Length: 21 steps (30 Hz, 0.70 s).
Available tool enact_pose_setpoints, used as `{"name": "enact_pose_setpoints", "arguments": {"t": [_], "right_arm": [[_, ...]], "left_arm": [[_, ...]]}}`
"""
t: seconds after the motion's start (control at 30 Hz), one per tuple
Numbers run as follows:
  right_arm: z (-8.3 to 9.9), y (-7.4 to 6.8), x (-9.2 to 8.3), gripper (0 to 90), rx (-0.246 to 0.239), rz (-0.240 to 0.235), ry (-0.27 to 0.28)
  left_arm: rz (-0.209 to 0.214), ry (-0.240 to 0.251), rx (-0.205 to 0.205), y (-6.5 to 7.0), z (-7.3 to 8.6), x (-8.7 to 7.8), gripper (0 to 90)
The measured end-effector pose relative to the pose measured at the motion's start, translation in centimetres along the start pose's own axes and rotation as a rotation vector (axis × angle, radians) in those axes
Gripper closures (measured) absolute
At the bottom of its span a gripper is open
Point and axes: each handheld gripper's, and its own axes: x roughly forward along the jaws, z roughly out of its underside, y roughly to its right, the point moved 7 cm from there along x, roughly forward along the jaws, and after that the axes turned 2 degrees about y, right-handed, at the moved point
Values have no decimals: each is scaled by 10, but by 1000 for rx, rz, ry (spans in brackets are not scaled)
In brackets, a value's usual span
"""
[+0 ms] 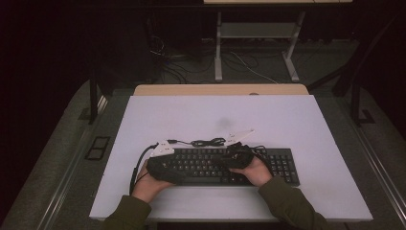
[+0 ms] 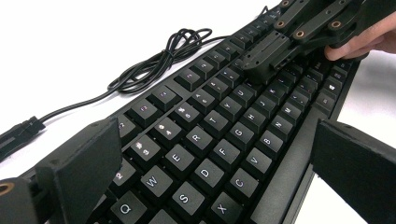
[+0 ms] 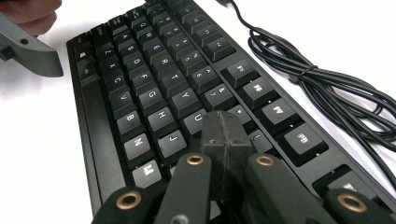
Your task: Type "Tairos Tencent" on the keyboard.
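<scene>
A black keyboard (image 1: 280, 165) (image 2: 219, 140) (image 3: 149, 74) lies across the near middle of the white table (image 1: 215, 112). Its black cable (image 1: 207, 142) (image 2: 159, 56) (image 3: 327, 88) is coiled just behind it. My left gripper (image 1: 174, 171) (image 2: 219, 163) hovers low over the keyboard's left end, jaws wide open, with the letter keys between them. My right gripper (image 1: 226, 160) (image 3: 224, 130) is shut, its joined tip resting down on the keys in the middle of the board, around U and J. The left gripper view shows that right gripper (image 2: 261, 63) from the side, tip on the keys.
A wooden strip (image 1: 220, 89) edges the table's far side. Beyond it stand a white desk frame (image 1: 258, 43) and loose floor cables (image 1: 167, 62). Bare white table lies to the left, right and behind the keyboard.
</scene>
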Motion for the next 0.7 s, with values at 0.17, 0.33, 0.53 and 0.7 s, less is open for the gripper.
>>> {"name": "enact_pose_setpoints", "arguments": {"t": [0.17, 0.33, 0.53, 0.7], "right_arm": [[0, 0, 0, 895, -1, 0, 1], [-2, -1, -2, 895, 2, 0, 11], [-4, -1, -5, 895, 2, -3, 27], [-7, -1, -8, 838, 6, -14, 48]], "left_arm": [[0, -1, 1, 0, 0, 0, 17], [0, 0, 3, 0, 0, 0, 17], [-1, -1, 4, 0, 0, 0, 17], [-1, -4, 3, 0, 0, 0, 19]]}}
